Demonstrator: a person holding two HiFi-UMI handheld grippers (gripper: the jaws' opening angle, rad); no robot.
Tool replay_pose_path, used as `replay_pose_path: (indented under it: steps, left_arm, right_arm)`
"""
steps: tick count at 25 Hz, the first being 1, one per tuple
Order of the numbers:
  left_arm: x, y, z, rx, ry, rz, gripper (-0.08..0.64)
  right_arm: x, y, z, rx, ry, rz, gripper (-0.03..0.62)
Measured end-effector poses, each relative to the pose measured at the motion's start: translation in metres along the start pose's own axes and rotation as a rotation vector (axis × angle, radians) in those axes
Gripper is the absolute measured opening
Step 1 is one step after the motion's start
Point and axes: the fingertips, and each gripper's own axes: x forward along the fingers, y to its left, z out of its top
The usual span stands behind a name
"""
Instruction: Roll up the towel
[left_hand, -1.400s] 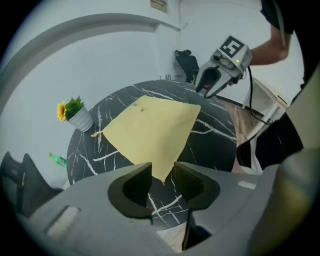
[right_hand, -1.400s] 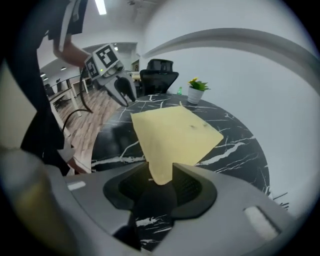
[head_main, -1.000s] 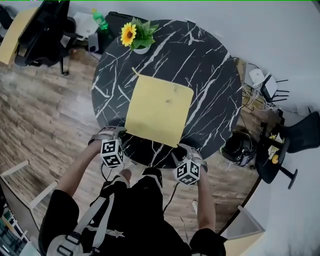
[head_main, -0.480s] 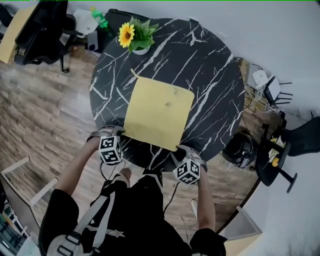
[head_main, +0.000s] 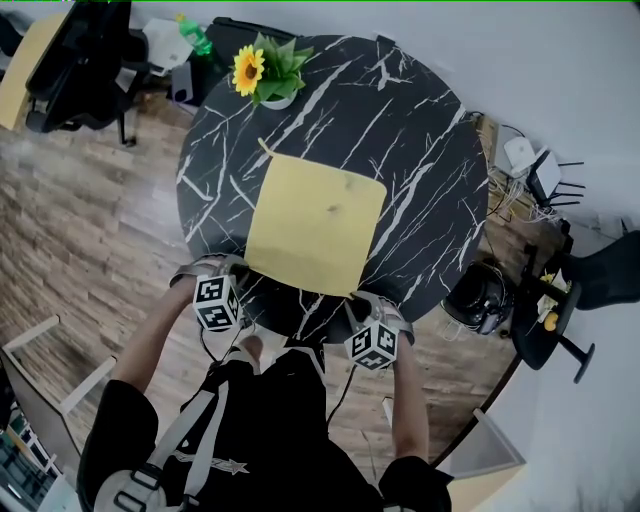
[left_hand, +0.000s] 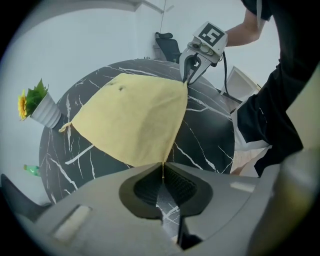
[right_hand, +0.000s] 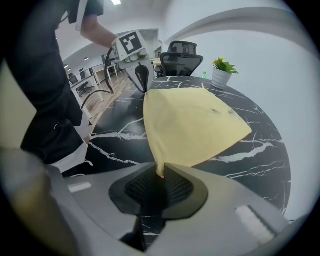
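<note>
Yellow towel (head_main: 315, 222) is seen spread flat on the marble table (head_main: 420, 130), near its front edge. The left gripper (left_hand: 163, 170) and right gripper (right_hand: 160, 172) have just been closed, each on one near corner. Grasping is judged done (no roll yet begun); next, both corners should be turned over evenly toward the far edge.

No word, brand name or number can be read anywhere in these views. The only signs are the black-and-white square markers (left_hand: 210, 34) on the cube (head_main: 218, 303) of the left claw (head_main: 241, 268) and on that of the right claw (head_main: 353, 299); they are coded patterns, not letters.
</note>
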Motion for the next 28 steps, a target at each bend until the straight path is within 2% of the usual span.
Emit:
replay_pose_path:
  steps: [6,12,16,28]
  left_arm:
    - [-0.002,-0.012,-0.001,0.015,-0.012,0.010,0.020]
    - [-0.011,-0.037,-0.008,0.027,-0.005,-0.041,0.018]
    - [-0.019,-0.048,-0.010,0.025,-0.016,-0.035,0.018]
    - [-0.030,-0.022,0.003,-0.005,-0.062,0.035,0.020]
  right_arm:
    - [-0.003,0.007,0.000,-0.027,0.003,-0.030,0.021]
    - [-0.010,0.034,-0.006,-0.023,0.019,0.023,0.020]
    - [-0.017,0.048,-0.006,-0.007,0.019,0.029,0.020]
    - [-0.027,0.019,0.003,0.034,-0.011,-0.054,0.020]
